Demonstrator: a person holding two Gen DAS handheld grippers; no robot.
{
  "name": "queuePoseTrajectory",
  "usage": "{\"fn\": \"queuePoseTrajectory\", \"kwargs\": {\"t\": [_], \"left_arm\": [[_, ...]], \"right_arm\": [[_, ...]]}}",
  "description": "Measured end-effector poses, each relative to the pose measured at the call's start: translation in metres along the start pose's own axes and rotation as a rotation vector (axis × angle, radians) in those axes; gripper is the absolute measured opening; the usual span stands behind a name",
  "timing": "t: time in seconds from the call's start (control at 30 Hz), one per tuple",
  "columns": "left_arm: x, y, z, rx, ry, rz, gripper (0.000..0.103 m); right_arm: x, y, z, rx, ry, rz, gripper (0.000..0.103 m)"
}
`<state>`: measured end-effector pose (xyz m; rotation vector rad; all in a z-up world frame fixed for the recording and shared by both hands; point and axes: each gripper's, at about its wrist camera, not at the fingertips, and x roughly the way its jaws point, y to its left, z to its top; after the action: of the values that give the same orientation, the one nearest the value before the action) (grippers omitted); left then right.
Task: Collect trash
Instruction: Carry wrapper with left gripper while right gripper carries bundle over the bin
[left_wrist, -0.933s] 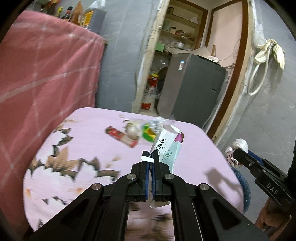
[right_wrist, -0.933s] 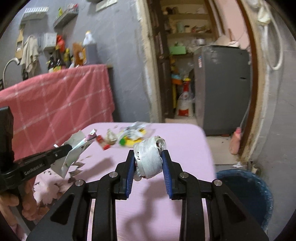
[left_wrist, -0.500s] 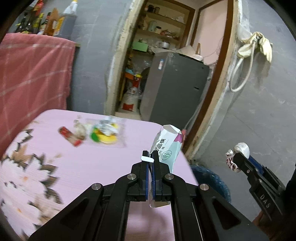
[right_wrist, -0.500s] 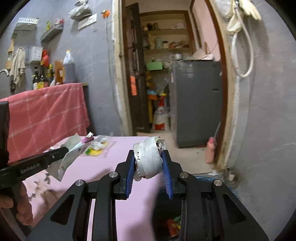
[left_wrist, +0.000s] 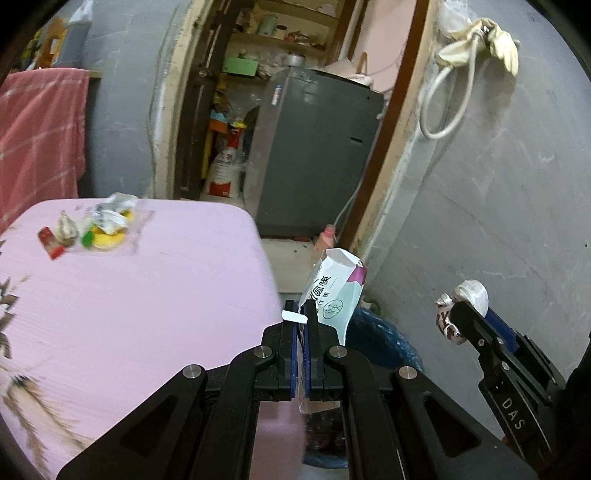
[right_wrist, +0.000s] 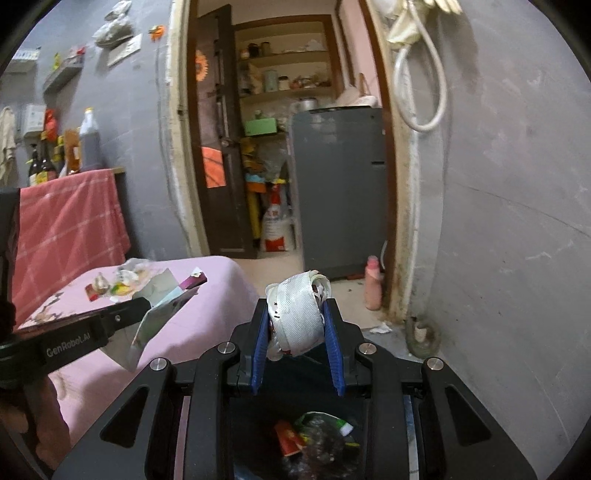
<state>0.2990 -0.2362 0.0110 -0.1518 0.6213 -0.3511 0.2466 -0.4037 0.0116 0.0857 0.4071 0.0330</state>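
Two grippers, the left gripper (left_wrist: 300, 319) and the right gripper (right_wrist: 297, 325), each carry one piece of trash: one flattened carton (left_wrist: 334, 291) and one crumpled white wad (right_wrist: 297, 317). One pink table (left_wrist: 147, 295) bears one cluster of litter (left_wrist: 99, 229), in which one red wrapper (left_wrist: 50, 242) can be singled out; the rest is too blurred to count. One blue bin (left_wrist: 384, 343) stands on the floor, with one grey appliance (right_wrist: 340, 192) and one pink bottle (right_wrist: 373, 282) beyond
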Motion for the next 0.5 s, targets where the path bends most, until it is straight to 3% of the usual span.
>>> {"fn": "queuePoseTrajectory", "kwargs": {"t": [0.5], "left_arm": [[0.043, -0.019, -0.007, 0.04, 0.078, -0.042, 0.002]], "right_arm": [[0.023, -0.033, -0.014, 0.064, 0.096, -0.018, 0.029]]}}
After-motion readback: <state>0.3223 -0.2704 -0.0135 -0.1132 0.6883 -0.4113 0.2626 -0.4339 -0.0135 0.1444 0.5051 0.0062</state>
